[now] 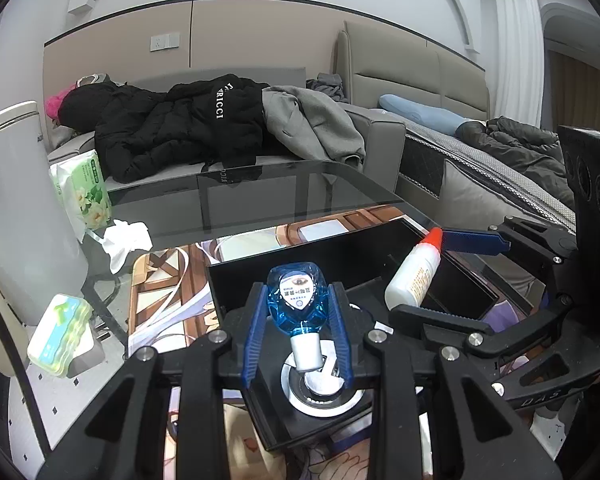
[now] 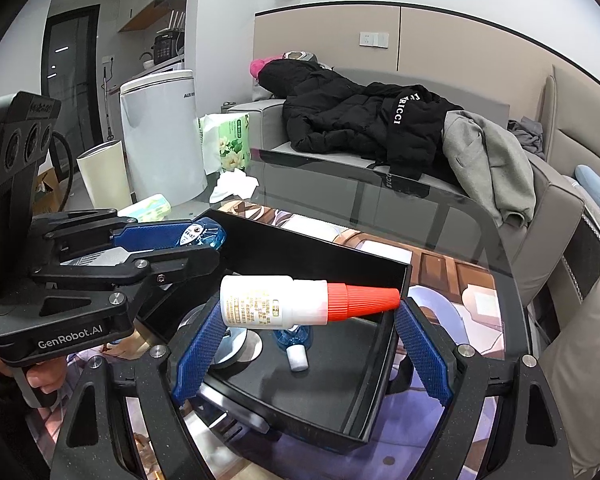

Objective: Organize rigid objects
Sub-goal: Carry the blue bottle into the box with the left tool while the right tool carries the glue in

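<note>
Left gripper (image 1: 298,312) pinches a faceted clear-blue bottle (image 1: 296,296), white cap down, above the black tray (image 1: 300,252). Right gripper (image 2: 306,320) clamps a smooth white plastic bottle (image 2: 268,302) with a ribbed red cone cap end to end, hovering over the same tray. Tray: thin rigid walls, glossy floor, sitting on the glass table (image 1: 260,200). A second blue bottle (image 2: 294,340) lies inside; floor space beside it is free. Three bottles total.

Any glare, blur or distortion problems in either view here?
Left wrist view: strong fisheye bending, dark vignette corners, glass table mirrors the sofa; blue bottle sharp. Right wrist view: same bending, reflections on the glass; glue bottle sharp.
</note>
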